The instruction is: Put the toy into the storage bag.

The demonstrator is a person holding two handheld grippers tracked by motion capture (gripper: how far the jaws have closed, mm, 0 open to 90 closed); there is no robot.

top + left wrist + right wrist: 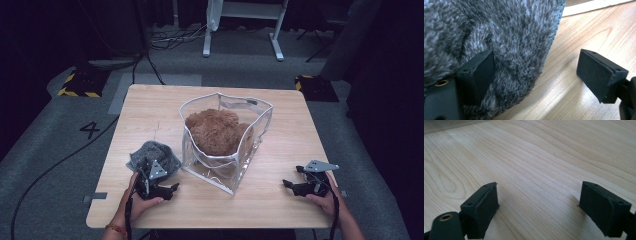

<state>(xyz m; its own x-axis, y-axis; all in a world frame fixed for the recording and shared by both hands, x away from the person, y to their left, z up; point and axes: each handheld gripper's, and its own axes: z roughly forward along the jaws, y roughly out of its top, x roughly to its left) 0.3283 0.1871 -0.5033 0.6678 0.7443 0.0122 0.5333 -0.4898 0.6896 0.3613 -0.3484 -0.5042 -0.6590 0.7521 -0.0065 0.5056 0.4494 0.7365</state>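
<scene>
At the near edge of the wooden table (280, 200), a person's two hands come in, each holding a gripper. The left gripper (159, 190) sits at the near left, and in the left gripper view its jaws stand spread wide apart: one jaw lies against the fuzzy pile of the grey cloth (499, 37), the other stands clear over bare wood, so nothing is pinched between them. The right gripper (300, 186) rests at the near right, well apart from the left one, and in the right gripper view its jaws are likewise spread, with only bare wood grain between and beyond them. Just beyond the left gripper, the grey cloth lies bunched in a heap on the tabletop, its edge touching or almost touching the side of the clear bag (260, 125). That bag stands upright near the middle of the table, its mouth open and white-trimmed, with a brown fluffy cloth (217, 131) stuffed inside. Farther off, past the far edge of the table, lie a grey floor, black cables and the white legs of a stand.
</scene>
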